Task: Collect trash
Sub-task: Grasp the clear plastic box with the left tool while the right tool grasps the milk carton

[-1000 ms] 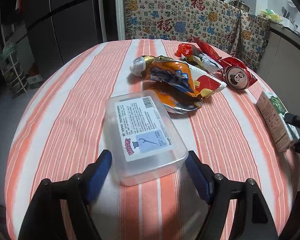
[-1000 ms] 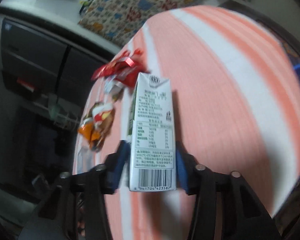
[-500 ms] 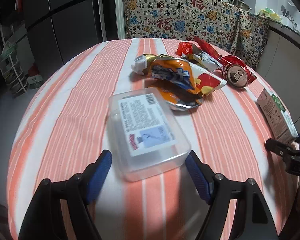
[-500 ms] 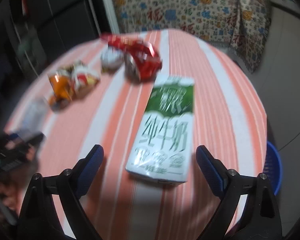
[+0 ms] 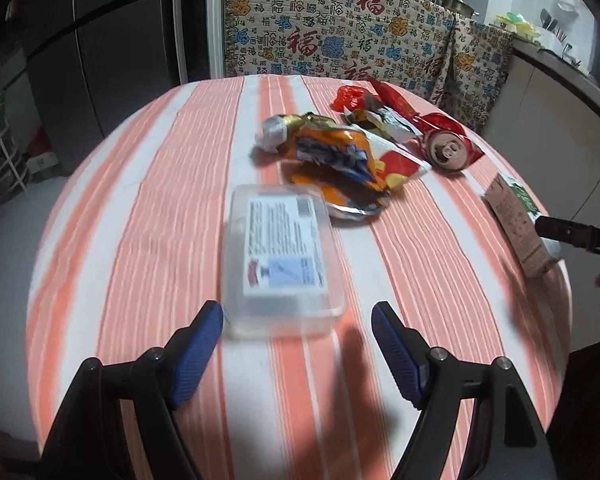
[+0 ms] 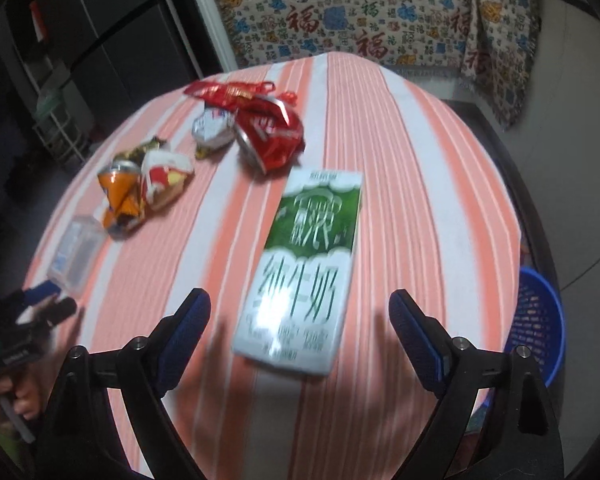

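Round table [image 6: 440,168] in a striped cloth, trash scattered on it, blue basket [image 6: 540,320] on the floor off its right edge. Right gripper [image 6: 300,324] is open, jaws wide, nothing pinched; the milk carton [image 6: 308,264] lies flat, label up, its near end between the tips, no pad touching. Left gripper [image 5: 298,340] is open too, holding nothing, the clear box [image 5: 280,256] just beyond its tips, lid label up. Carton's long axis runs near to far, leaning a little right at the far end, top toward the far side. Box's long axis also runs near to far, roughly square to the left jaws. Farther off: orange wrapper [image 5: 340,156], crushed red can [image 5: 446,150], red wrapper [image 5: 380,100], bunched together and touching. Risks, as I judge: carton sits near the right edge, so a jaw closing off-centre could skid it off the table and miss the basket; the box looks slick and wide, jaws may barely span it and it could squirt out; the carton is tilted to the right jaws, so a grab may twist it.
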The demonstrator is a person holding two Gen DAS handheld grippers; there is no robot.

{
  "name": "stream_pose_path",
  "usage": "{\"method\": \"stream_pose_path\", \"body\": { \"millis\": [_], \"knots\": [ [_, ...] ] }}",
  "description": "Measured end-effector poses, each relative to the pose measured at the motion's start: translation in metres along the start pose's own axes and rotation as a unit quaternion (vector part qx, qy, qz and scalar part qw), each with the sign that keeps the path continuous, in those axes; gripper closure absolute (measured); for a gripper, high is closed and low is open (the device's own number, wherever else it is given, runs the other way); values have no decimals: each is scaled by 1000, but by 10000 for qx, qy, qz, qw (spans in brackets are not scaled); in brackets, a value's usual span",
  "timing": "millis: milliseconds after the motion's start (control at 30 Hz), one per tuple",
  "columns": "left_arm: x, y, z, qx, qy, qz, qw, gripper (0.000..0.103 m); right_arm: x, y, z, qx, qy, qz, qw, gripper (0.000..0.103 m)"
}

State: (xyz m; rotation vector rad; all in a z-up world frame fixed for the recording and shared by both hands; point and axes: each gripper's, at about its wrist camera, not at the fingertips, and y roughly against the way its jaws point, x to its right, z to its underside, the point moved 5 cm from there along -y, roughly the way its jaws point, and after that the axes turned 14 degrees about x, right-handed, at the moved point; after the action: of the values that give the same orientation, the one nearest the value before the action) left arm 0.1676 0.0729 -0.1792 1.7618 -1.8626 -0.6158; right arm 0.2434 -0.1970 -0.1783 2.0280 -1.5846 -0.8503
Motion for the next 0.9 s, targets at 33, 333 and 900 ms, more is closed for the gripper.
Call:
{"method": "stream_pose_path", "body": {
  "millis": [33,333,900],
  "knots": [
    [-1,-3,-3,-30,-31,-32,10000,24,-2,-6,-4,-182,57,9,9998,11],
    [-11,-34,-19,-640,-184,-51,9978,26,-18,-30,-10,-894,610,274,9937,33],
    [38,-3,2,-675,-173,745,9948,41,-14,-7,2,-818,610,-345,9942,52]
  ]
}}
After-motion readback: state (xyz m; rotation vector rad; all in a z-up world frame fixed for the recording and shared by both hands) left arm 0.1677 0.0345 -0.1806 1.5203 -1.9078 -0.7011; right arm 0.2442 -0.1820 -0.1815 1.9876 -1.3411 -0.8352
